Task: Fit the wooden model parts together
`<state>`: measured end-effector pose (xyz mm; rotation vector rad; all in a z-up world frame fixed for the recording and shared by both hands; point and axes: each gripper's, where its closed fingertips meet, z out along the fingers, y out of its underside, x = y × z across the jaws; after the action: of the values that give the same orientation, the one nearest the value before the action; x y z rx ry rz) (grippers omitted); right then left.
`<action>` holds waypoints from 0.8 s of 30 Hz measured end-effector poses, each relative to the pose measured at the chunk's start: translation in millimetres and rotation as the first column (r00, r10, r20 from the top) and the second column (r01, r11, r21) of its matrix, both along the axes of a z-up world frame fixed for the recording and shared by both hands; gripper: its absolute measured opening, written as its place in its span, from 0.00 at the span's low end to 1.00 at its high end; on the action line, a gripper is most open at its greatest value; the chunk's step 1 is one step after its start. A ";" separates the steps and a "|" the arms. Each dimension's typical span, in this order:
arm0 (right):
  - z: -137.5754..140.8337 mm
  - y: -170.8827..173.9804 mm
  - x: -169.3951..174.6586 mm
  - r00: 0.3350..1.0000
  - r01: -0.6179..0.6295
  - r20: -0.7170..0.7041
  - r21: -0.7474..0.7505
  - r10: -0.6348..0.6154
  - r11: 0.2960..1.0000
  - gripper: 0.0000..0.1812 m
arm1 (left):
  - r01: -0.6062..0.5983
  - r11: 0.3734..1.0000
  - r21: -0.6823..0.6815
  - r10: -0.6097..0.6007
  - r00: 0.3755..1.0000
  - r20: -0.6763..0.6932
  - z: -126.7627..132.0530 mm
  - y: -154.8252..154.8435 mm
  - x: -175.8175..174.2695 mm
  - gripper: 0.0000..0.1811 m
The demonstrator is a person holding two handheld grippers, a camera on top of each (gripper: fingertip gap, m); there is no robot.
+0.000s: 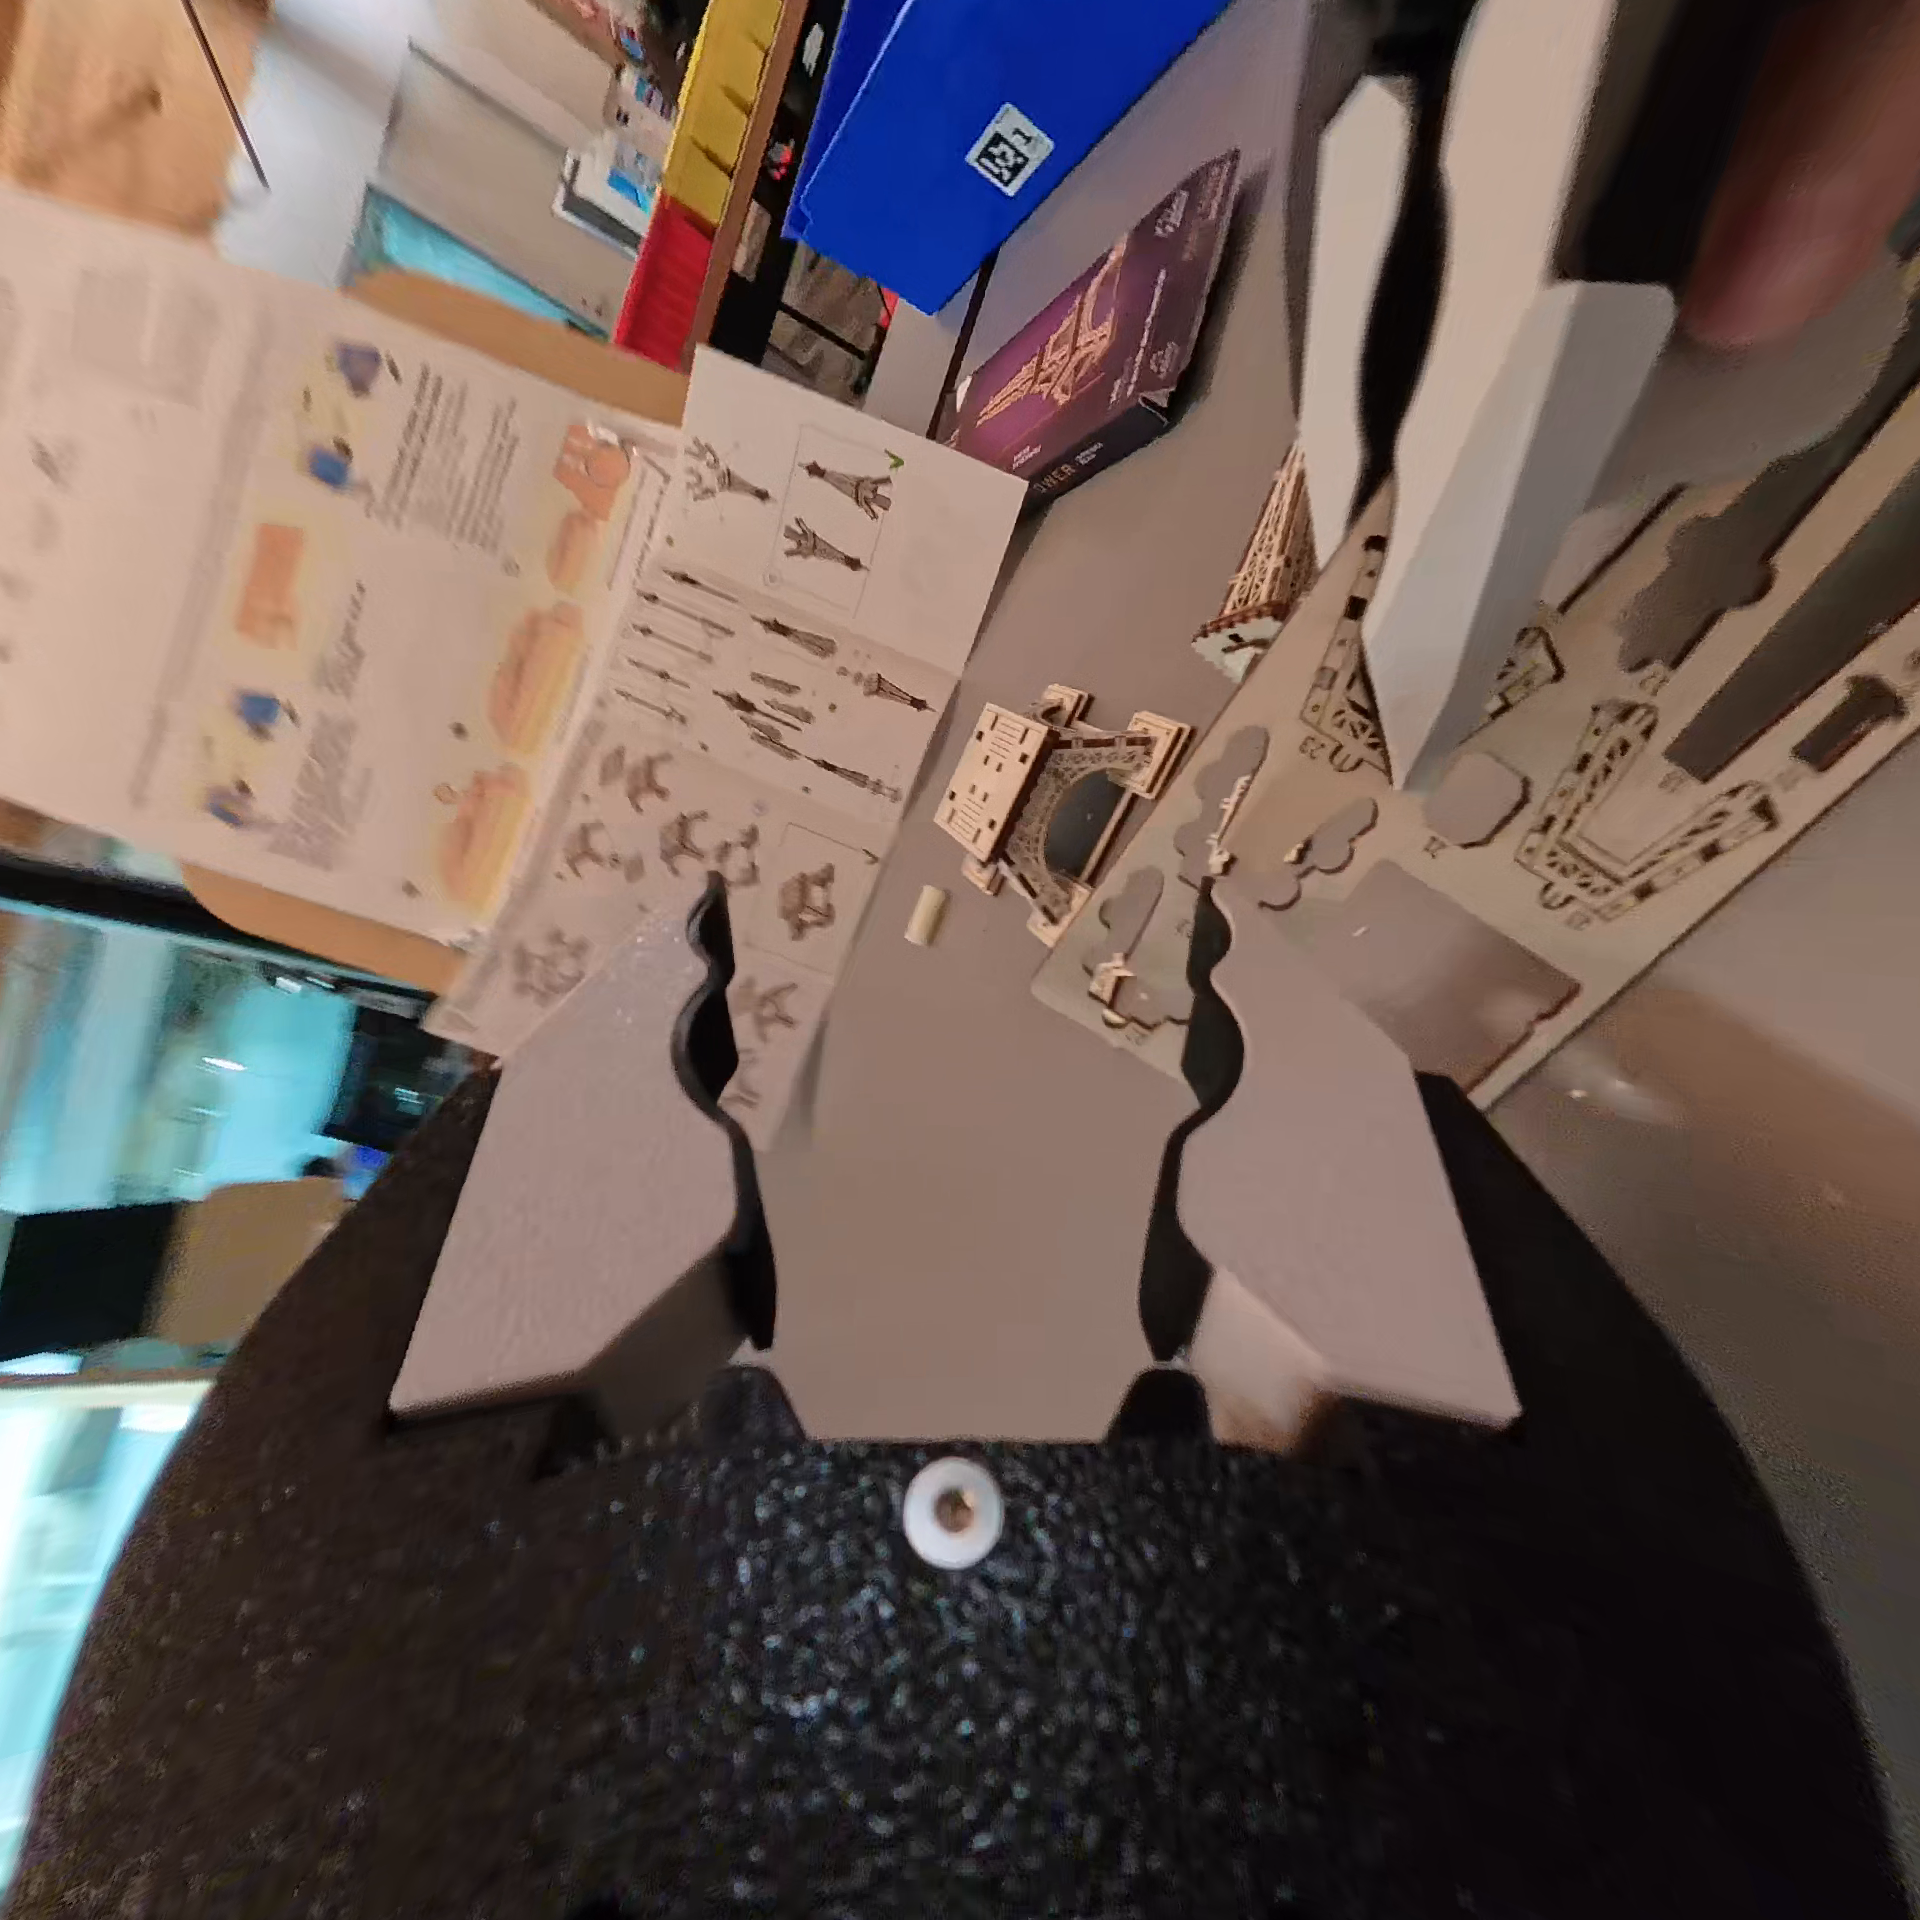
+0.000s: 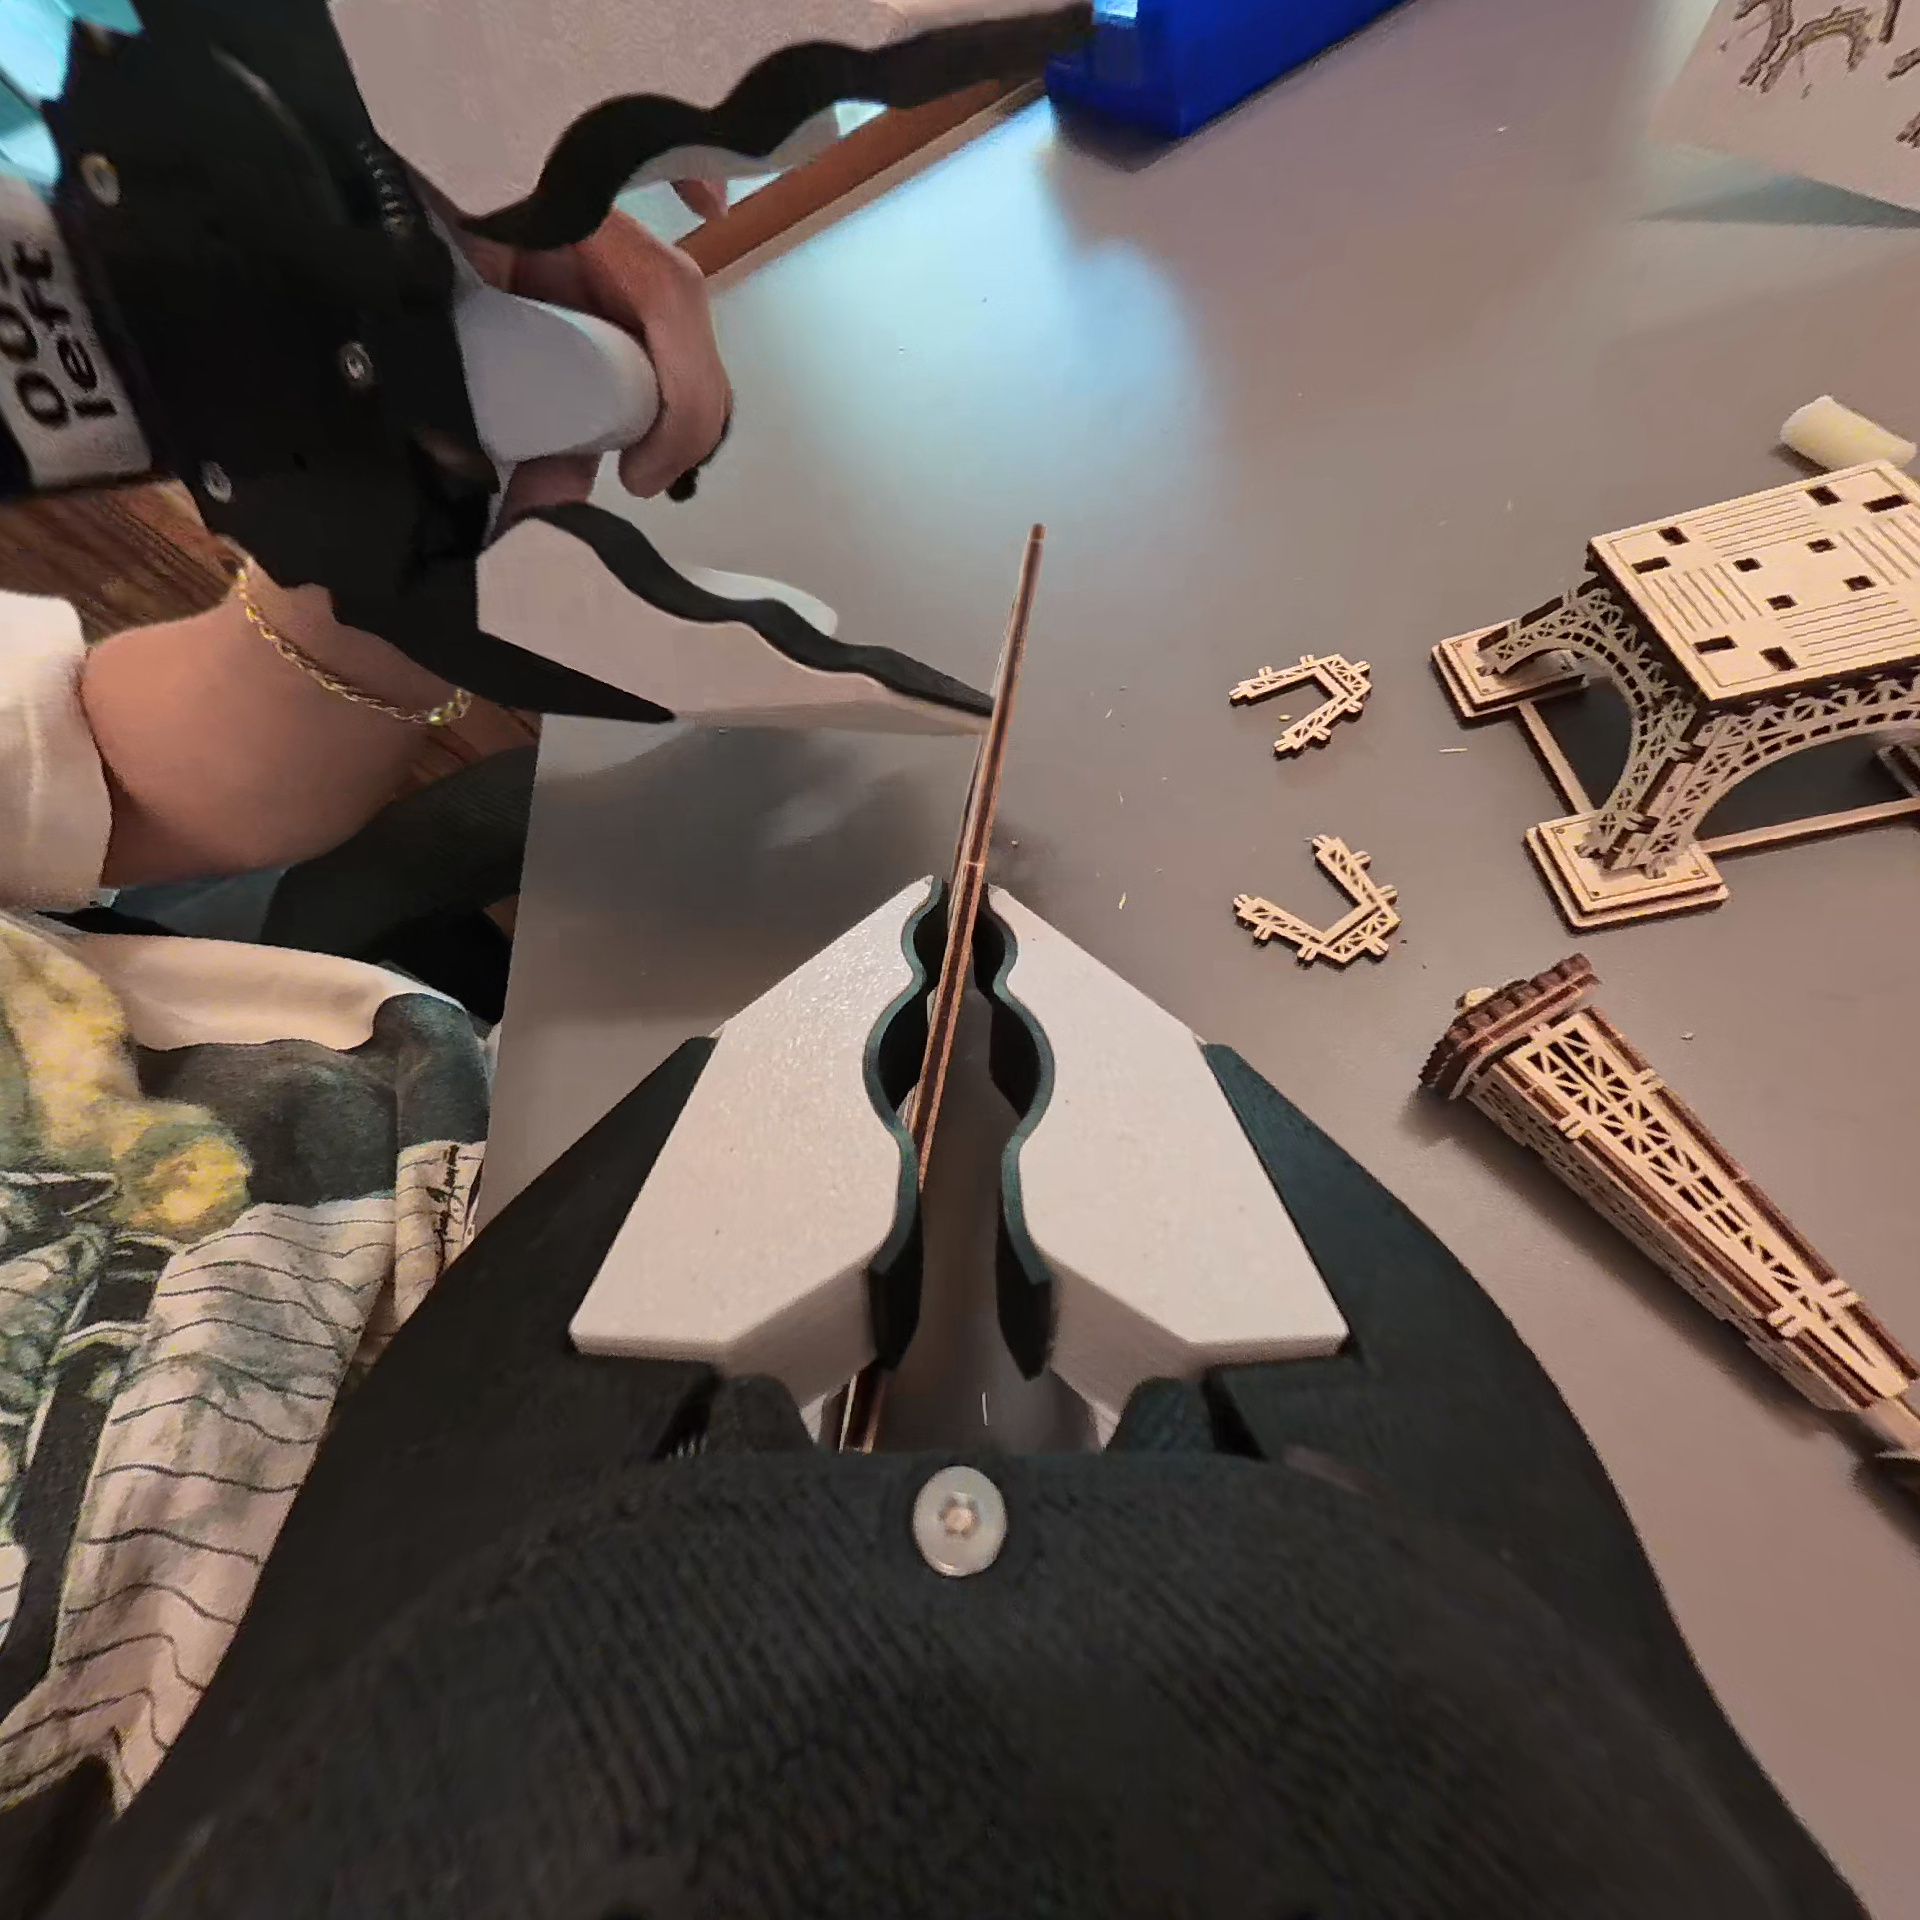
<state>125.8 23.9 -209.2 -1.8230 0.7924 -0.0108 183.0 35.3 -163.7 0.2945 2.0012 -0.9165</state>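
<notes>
My right gripper [image 2: 961,906] is shut on a thin wooden parts sheet [image 2: 1000,717], seen edge-on and standing upright above the grey table [image 2: 1247,364]. In the left wrist view the sheet [image 1: 1455,935] shows its cut-outs, with the right gripper's white fingers [image 1: 1496,468] on it. My left gripper [image 1: 961,914] is open and empty; in the right wrist view its lower fingertip [image 2: 935,698] touches the sheet's left face. The tower base [image 2: 1745,665] [image 1: 1049,800] stands on the table. The tower's upper section [image 2: 1662,1174] lies on its side. Two small U-shaped lattice parts [image 2: 1309,701] [image 2: 1325,904] lie loose.
An instruction sheet [image 1: 727,665] lies at the far left, with a purple box [image 1: 1101,332] and a blue box [image 1: 966,125] behind it. A small white cylinder [image 1: 925,914] lies by the tower base. A person's hand [image 2: 623,291] holds the left gripper near the table edge. About 20 cm separates my left fingertips from the small white cylinder [image 1: 925,914]. Seen from the right wrist view [image 2: 1836,442] as well.
</notes>
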 end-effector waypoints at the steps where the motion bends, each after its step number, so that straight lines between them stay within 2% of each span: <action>1: 0.2 -0.3 0.1 1.000 -0.001 0.002 0.004 0.001 1.000 0.01 | -0.008 0.999 -0.039 0.006 0.997 -0.071 -1.2 3.6 0.3 0.46; 3: 1.6 0.0 -1.8 1.000 -0.022 0.005 0.022 0.022 1.000 0.01 | -0.020 0.993 -0.117 -0.012 0.963 -0.268 -8.0 9.5 -1.5 0.38; 4: 3.5 1.0 -4.5 0.999 -0.049 0.017 0.034 0.048 0.998 0.01 | -0.026 0.988 -0.154 -0.036 0.922 -0.387 -13.0 11.5 -4.0 0.34; 6: 5.9 1.3 -7.5 0.996 -0.075 0.042 0.040 0.074 0.996 0.01 | -0.007 0.975 -0.224 -0.133 0.786 -0.604 -22.5 12.9 -17.1 0.31; 7: 6.5 1.0 -8.1 0.996 -0.080 0.051 0.040 0.078 0.996 0.01 | -0.023 0.964 -0.265 -0.165 0.730 -0.663 -22.7 14.0 -18.8 0.31; 8: 7.4 1.2 -8.9 0.995 -0.088 0.059 0.044 0.085 0.995 0.02 | -0.039 0.950 -0.311 -0.197 0.696 -0.690 -20.2 15.0 -18.5 0.30; 9: 8.2 1.6 -9.9 0.994 -0.096 0.066 0.050 0.092 0.994 0.04 | -0.035 0.936 -0.350 -0.239 0.668 -0.705 -18.2 15.0 -20.5 0.25; 10: 8.3 2.6 -11.5 0.991 -0.109 0.077 0.048 0.105 0.993 0.05 | -0.005 0.930 -0.367 -0.284 0.621 -0.730 -19.5 14.2 -27.2 0.14; 13: 0.5 2.8 -18.3 0.981 -0.155 0.115 -0.038 0.159 0.987 0.09 | 0.018 0.931 -0.365 -0.324 0.500 -0.803 -29.1 14.8 -35.8 0.07; 14: -2.9 -0.9 -17.1 0.980 -0.142 0.126 -0.081 0.152 0.987 0.16 | 0.031 0.922 -0.386 -0.353 0.476 -0.805 -28.2 16.4 -37.3 0.06; 15: -6.6 -6.6 -16.4 0.980 -0.130 0.136 -0.128 0.147 0.983 0.18 | 0.024 0.914 -0.404 -0.369 0.460 -0.807 -27.5 18.7 -35.6 0.06; 17: -13.2 -18.0 -20.0 0.974 -0.135 0.153 -0.208 0.168 0.969 0.12 | -0.002 0.900 -0.436 -0.391 0.436 -0.810 -26.3 24.4 -29.0 0.03; 21: -9.1 -21.9 -15.6 0.978 -0.102 0.165 -0.156 0.128 0.982 0.02 | -0.029 0.898 -0.439 -0.389 0.414 -0.823 -28.3 29.6 -18.5 0.03; 23: -11.4 -19.6 -11.1 0.988 -0.087 0.118 -0.112 0.100 0.990 0.02 | -0.074 0.904 -0.420 -0.341 0.466 -0.817 -30.1 28.8 -6.2 0.05; 24: -11.2 -19.5 -7.5 0.993 -0.065 0.091 -0.083 0.073 0.994 0.01 | -0.107 0.905 -0.411 -0.302 0.521 -0.799 -30.2 28.9 2.7 0.13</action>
<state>118.3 4.4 -220.4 -1.9105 0.6710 -0.0840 185.7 64.1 -193.8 -0.3996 2.5807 -1.7922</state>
